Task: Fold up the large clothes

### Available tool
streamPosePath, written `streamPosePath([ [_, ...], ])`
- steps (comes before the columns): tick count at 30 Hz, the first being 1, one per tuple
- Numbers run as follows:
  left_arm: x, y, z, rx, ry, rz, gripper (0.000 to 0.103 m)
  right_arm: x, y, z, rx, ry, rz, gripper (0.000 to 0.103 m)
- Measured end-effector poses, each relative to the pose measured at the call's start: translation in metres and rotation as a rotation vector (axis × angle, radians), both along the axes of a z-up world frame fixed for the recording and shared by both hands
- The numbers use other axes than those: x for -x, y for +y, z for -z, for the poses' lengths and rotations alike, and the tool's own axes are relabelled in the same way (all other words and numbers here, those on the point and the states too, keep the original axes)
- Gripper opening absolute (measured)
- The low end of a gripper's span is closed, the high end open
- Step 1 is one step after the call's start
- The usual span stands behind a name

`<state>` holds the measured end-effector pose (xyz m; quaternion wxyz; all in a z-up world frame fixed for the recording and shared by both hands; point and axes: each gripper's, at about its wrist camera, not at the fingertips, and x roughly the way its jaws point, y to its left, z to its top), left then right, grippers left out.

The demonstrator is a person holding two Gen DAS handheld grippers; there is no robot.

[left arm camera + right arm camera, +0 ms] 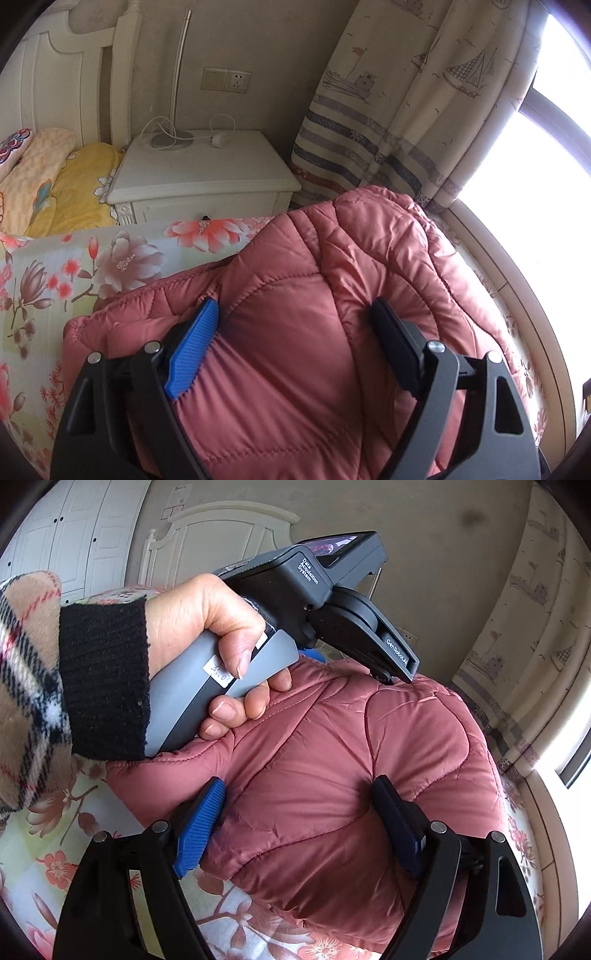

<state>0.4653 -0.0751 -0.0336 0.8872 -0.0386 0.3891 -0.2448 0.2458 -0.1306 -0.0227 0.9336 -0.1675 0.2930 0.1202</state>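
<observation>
A pink quilted jacket (295, 295) lies bunched on the floral bed sheet (55, 266). In the left wrist view my left gripper (295, 314) stands wide, its blue pad (195, 350) and black finger sunk into the jacket's padding, which bulges up between them. The right wrist view shows the same jacket (314, 775) with my right gripper (299, 794) wide as well, fingertips resting on the puffy fabric at either side of a fold. A hand (207, 627) in a plaid sleeve with a black cuff holds the other tool's black housing (295, 587) over the jacket's far end.
A white nightstand (199, 173) with a lamp base and a cable stands behind the bed. A yellow quilt (81, 184) and pillows lie at the left by the white headboard (55, 85). A boat-print curtain (424, 110) and a bright window (535, 184) are to the right.
</observation>
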Motion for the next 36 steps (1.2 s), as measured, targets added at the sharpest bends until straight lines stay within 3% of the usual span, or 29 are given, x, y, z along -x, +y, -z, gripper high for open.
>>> streamPosePath([
  [3,0.004,-0.001,-0.008,-0.033,0.004,-0.011,0.086,0.000,0.001,-0.001,0.004,-0.003,0.002,0.082],
  [6,0.024,-0.002,-0.034,-0.144,-0.041,-0.091,0.094,0.001,-0.014,-0.007,-0.079,-0.011,-0.023,0.082],
  [8,0.052,0.008,-0.059,-0.133,-0.125,-0.129,0.100,0.007,-0.029,-0.017,-0.140,0.021,-0.036,0.083],
  [11,0.093,0.026,-0.092,-0.129,-0.224,-0.200,0.101,0.026,-0.058,-0.048,-0.243,0.033,-0.016,0.087],
  [17,0.228,0.036,-0.158,-0.230,-0.540,-0.355,0.101,0.084,-0.113,-0.121,-0.320,-0.123,0.097,0.088],
  [20,0.290,0.037,-0.162,-0.190,-0.623,-0.392,0.101,0.122,-0.129,-0.138,-0.370,-0.193,0.154,0.099],
  [23,0.327,0.038,-0.143,-0.172,-0.567,-0.446,0.101,0.156,-0.131,-0.136,-0.382,-0.241,0.189,0.099],
  [25,0.342,0.038,-0.124,-0.153,-0.515,-0.408,0.101,0.177,-0.122,-0.129,-0.339,-0.262,0.195,0.099],
  [31,0.366,0.038,-0.057,-0.163,-0.358,-0.427,0.101,0.219,-0.097,-0.092,-0.200,-0.279,0.197,0.099],
  [36,0.381,0.035,-0.026,-0.200,-0.330,-0.429,0.101,0.231,-0.093,-0.065,-0.214,-0.239,0.216,0.099],
])
